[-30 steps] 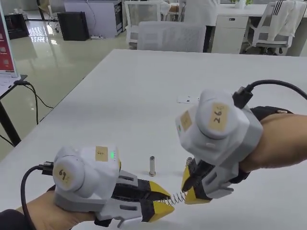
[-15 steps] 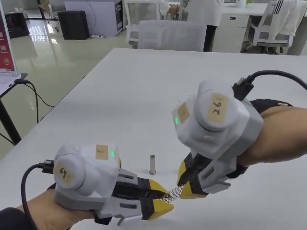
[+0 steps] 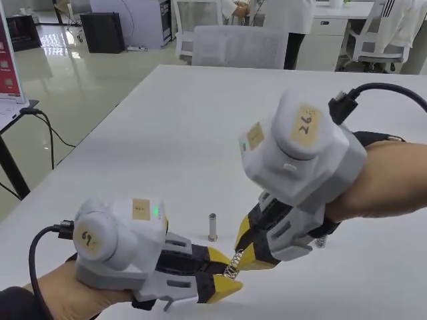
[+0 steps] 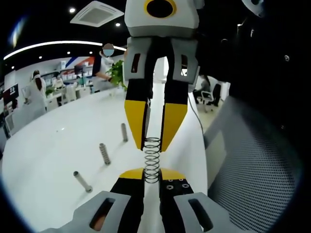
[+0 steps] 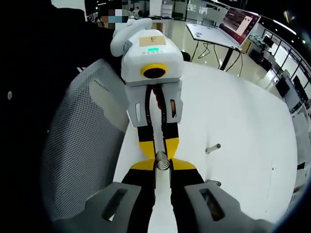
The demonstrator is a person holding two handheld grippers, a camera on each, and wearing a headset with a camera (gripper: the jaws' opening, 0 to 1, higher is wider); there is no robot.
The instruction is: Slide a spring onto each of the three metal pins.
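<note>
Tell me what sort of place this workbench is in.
Most likely an open-plan office: a long white table, a grey office chair behind it, a drawer unit under a desk, and a ceiling air vent.

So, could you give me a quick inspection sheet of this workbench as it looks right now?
Surface: white table, smooth.
Job's things: far pin and near pin bare; middle pin looks already fitted; loose spring held off the table.
Clutter: nothing seen.
Grippers: left hand-held gripper and right hand-held gripper each shut on one end of the loose spring.
Cables: left black cable, right black cable.
Surroundings: office chair, person behind.
</note>
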